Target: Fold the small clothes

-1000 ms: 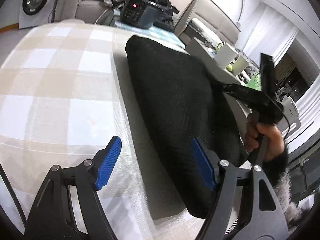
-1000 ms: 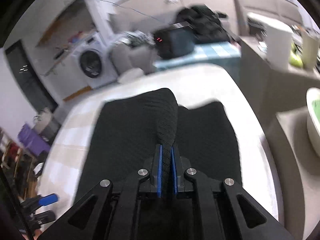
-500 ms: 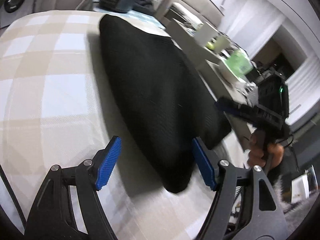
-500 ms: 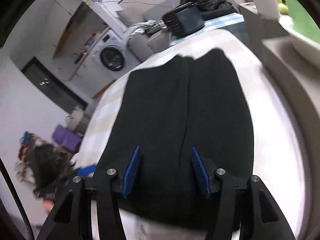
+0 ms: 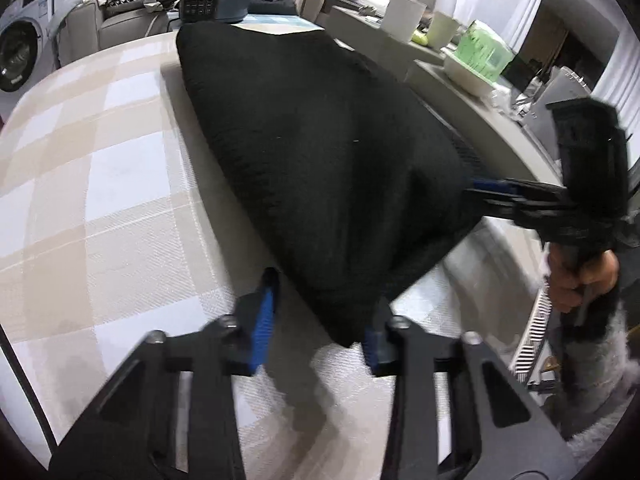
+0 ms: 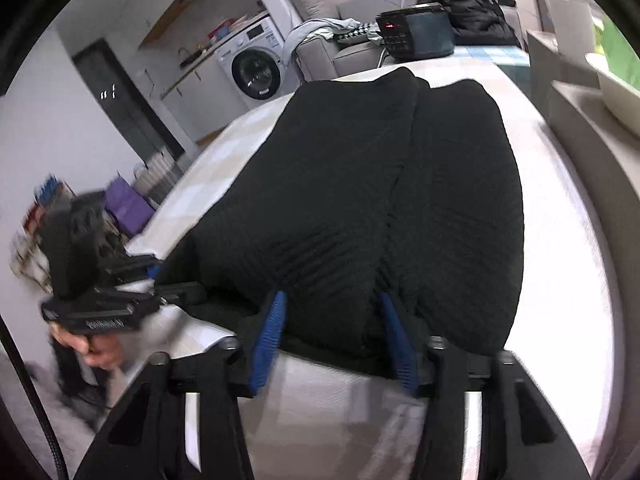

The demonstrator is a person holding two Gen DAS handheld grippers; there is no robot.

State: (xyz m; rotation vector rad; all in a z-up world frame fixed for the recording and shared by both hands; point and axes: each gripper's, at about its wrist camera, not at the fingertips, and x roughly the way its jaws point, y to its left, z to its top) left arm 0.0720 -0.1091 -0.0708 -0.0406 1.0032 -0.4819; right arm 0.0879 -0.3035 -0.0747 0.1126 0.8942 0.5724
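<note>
Left wrist view: both tools (image 5: 318, 320) (image 6: 332, 334), angled down, jaws just narrowing, straddle black garment (image 5: 320, 160) corners.

Black garment (image 5: 328, 168) matt ribbed knit; tablecloth (image 5: 100, 208) woven checked cloth.

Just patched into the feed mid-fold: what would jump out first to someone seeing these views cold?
The black knit garment dominates both views, folded lengthwise on the checked beige cloth. The left tongs and right tongs each straddle a near corner of it; their jaws have just been closing, and whether the pads press yet is unclear. Behind, a dark cooker with a red display stands by a washing machine.
</note>
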